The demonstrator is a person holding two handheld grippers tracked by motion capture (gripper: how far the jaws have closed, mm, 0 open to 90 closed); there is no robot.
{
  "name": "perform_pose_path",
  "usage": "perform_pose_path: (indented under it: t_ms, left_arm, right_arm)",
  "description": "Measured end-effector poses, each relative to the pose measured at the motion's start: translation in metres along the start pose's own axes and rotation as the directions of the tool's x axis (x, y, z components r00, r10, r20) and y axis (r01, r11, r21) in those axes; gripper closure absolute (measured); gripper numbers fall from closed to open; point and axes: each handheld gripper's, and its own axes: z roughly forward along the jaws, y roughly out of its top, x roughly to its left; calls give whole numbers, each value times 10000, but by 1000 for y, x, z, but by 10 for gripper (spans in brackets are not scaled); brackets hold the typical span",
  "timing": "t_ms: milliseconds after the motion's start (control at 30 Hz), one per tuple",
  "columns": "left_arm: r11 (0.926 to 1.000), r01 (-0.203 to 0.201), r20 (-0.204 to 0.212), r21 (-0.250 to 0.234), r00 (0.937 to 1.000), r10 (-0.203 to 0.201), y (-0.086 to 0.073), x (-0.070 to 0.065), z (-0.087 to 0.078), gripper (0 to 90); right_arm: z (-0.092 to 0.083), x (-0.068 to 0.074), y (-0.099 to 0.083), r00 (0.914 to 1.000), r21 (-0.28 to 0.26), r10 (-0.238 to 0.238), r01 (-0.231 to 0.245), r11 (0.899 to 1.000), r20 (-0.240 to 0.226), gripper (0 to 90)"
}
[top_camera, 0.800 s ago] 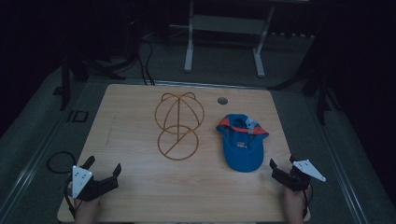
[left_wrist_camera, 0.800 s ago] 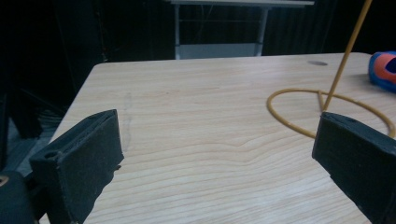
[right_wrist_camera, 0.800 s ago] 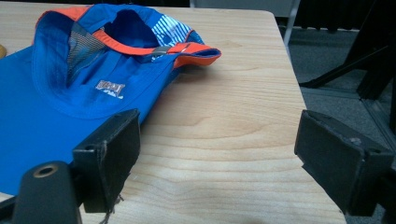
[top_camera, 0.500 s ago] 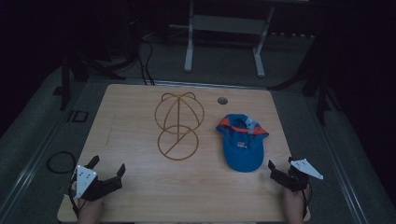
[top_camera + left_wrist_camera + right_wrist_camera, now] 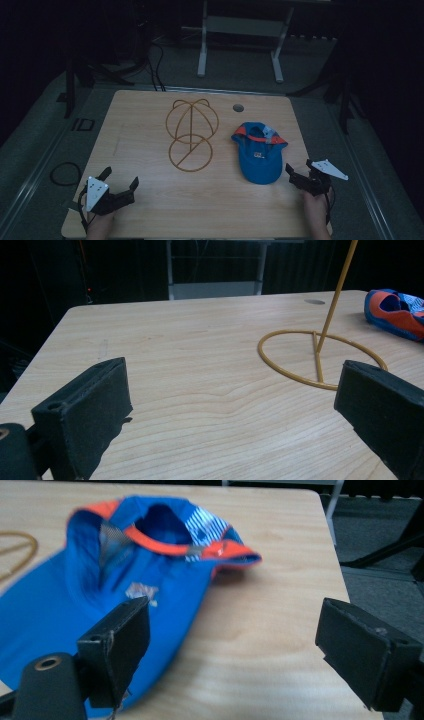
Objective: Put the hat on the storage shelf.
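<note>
On the dim-lit wooden desk (image 5: 150, 125), both tongs, left (image 5: 120, 186) and right (image 5: 299, 176), gape empty; the floppy blue cap (image 5: 259, 152) may slide or crumple when the right tongs pinch it.

The high view looks forward and down from above the person's edge of the surface (image 5: 150, 210), taking in its whole top and the dark floor beyond. The left gripper view sits low over the near left corner, close to the wood, facing across toward the wire stand (image 5: 320, 355) and the far edge. The right gripper view sits low at the near right edge, very close to the blue cap (image 5: 100, 595), facing up the surface. All three share the cap and the stand's ring.
</note>
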Motion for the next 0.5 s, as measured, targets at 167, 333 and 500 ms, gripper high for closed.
perform_pose_path:
  t_ms: [167,333,500]
  left_arm:
    - [10000,-62,100,70,9999,61,0,-2,1,20]
    - [9999,-125,143,105,9998,124,1,-3,0,20]
    - [9999,-57,153,85,9999,56,1,-3,0,20]
  right_arm:
    - [3,-1,26,9995,27,31,-30,10000,-302,130]
    - [9,2,54,9993,-15,-231,230,9997,-278,127]
    - [20,7,71,9925,-59,-816,814,9967,-914,142]
